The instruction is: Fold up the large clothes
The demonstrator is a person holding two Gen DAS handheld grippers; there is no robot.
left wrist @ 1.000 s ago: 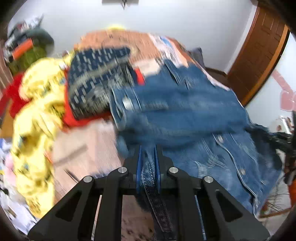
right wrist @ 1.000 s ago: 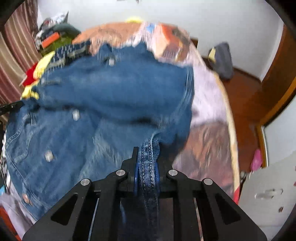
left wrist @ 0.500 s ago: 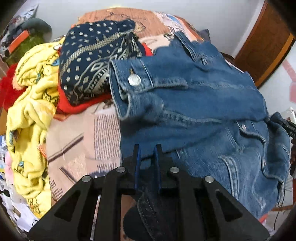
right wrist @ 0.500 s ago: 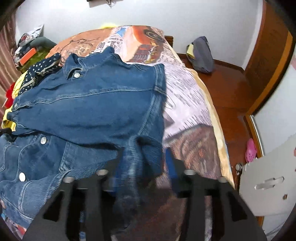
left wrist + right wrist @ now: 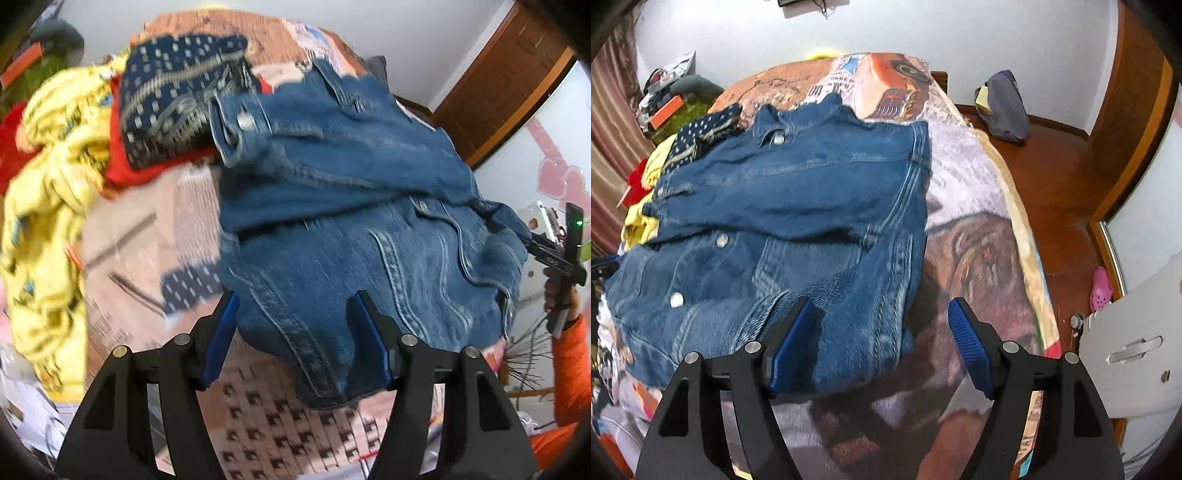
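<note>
Both tongs (image 5: 293,301) (image 5: 879,308) released the jacket's (image 5: 798,206) near hem.

No wording can be read. Beyond the right gripper's (image 5: 881,306) open jaws, the bedspread (image 5: 960,162) carries newspaper-style print, too small and blurred to make out. Ahead of the left gripper (image 5: 293,299), the same print is motion-smeared.

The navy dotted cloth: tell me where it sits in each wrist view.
Left wrist: navy dotted cloth upper left, on the red garment, touching the denim jacket's cuff.
Right wrist: navy dotted cloth at left, past the denim jacket's collar.
Shared landmark: the yellow blanket.
</note>
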